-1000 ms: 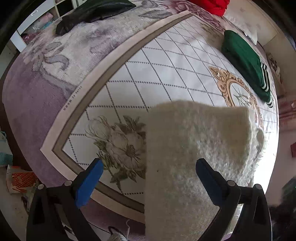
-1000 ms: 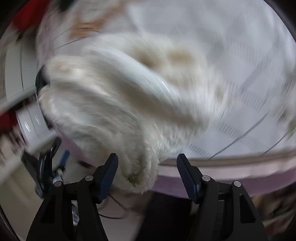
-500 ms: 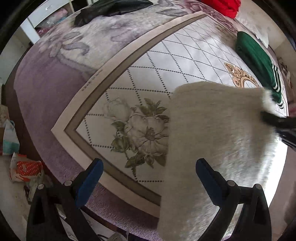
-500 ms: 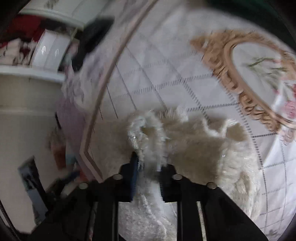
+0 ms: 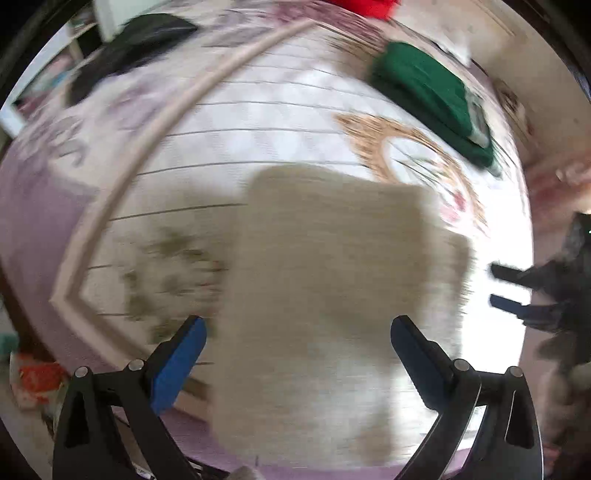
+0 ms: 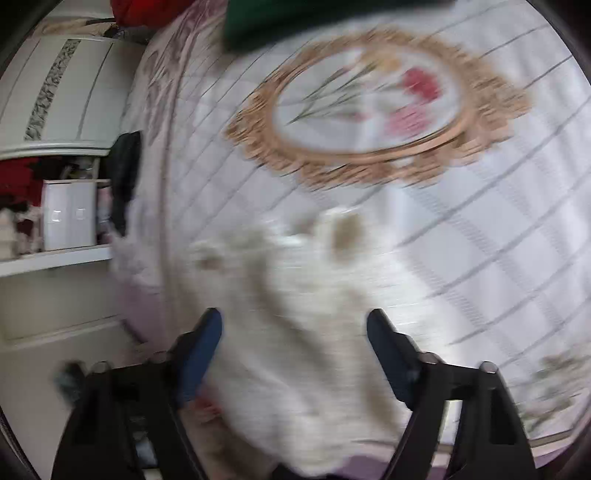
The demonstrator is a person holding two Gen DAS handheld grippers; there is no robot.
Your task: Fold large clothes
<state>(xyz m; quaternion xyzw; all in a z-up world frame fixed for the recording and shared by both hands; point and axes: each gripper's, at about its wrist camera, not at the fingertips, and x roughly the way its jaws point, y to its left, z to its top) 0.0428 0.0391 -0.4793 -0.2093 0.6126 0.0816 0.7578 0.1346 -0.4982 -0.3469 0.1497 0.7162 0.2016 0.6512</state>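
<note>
A cream fleece garment (image 5: 325, 280) lies folded into a rough rectangle on the bed (image 5: 229, 122), near the bed's near edge, over the quilt's white diamond-checked field and just beside the gold oval medallion (image 6: 373, 110) printed on it; both views are smeared by motion, so the fabric's finer folds cannot be made out; the left gripper (image 5: 297, 339) hangs above the garment with its blue-padded jaws spread wide and nothing between the pads; the right gripper (image 6: 293, 336) is over the garment's ragged, fluffy end with its jaws parted, having just been opening, and the fleece is below them rather than pinched; in the left wrist view the right gripper shows at the right edge, dark and clear of the garment's side; a folded green garment (image 5: 428, 96) rests farther up the bed beyond the medallion, well apart from the cream one; a dark garment (image 5: 133, 44) lies on the quilt's lilac border, and something red (image 5: 365, 5) sits at the far end.
</note>
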